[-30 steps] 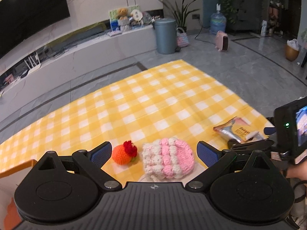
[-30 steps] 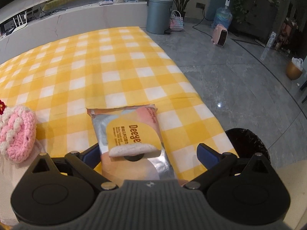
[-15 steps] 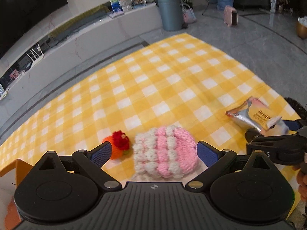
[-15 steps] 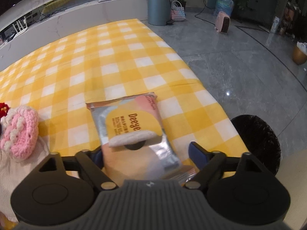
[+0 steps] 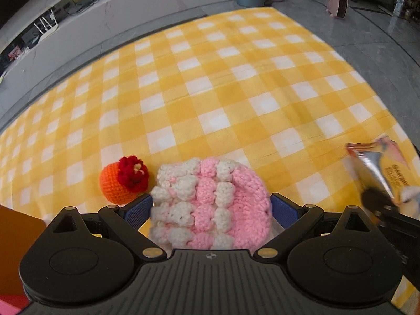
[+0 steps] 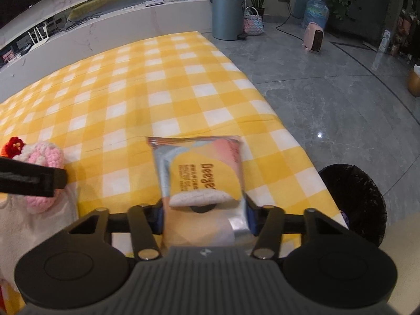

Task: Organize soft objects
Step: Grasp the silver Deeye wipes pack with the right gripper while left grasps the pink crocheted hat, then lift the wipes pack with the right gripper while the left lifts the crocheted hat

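Left claw straddles the pink-and-white crocheted hat, blue pads against its sides, on the yellow checked surface beside an orange crocheted ball. Right claw is clamped on a tissue pack.

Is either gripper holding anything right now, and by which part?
The right gripper clamps the snack packet across its near end. The left gripper brackets the pink crocheted hat; contact is unclear.
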Tool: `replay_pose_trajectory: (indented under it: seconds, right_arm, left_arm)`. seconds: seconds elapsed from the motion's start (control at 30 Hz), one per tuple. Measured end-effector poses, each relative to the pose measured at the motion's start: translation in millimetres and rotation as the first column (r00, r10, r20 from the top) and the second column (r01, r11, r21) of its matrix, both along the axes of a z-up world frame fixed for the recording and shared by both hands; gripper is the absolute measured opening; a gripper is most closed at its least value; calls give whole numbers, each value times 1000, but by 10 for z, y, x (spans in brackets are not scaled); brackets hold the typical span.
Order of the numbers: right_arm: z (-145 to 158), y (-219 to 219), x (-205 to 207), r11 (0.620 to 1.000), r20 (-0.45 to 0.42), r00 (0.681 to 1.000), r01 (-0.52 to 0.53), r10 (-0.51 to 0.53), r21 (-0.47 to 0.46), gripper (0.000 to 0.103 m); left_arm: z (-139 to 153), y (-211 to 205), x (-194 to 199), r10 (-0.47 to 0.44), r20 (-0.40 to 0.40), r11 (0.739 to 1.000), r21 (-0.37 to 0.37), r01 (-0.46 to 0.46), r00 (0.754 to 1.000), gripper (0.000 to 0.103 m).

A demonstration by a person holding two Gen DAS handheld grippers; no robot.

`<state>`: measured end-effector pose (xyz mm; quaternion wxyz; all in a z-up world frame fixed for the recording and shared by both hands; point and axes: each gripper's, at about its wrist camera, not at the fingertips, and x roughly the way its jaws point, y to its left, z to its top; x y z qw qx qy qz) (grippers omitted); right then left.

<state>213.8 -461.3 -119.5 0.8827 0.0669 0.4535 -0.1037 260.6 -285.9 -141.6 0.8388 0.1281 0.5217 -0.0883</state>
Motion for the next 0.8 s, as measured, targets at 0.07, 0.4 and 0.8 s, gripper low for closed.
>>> replay_pose_trajectory:
  seconds: [0.07, 0.4, 0.8]
  right_arm:
    - [8, -55, -28, 999, 1, 1000, 13, -13, 32, 52]
    - [14, -125, -85, 999, 6, 1000, 21, -22, 49, 51]
    - [21, -143, -89, 997, -2, 1000, 30, -30, 65, 51]
  left_arm:
    - [-87, -23, 32, 1, -18, 1000, 15, -1, 1000, 103]
    - [-180, 81, 121, 22, -44, 998, -61, -24, 999, 103]
    - [-115, 82, 101, 11, -64, 997, -81, -16, 998, 81]
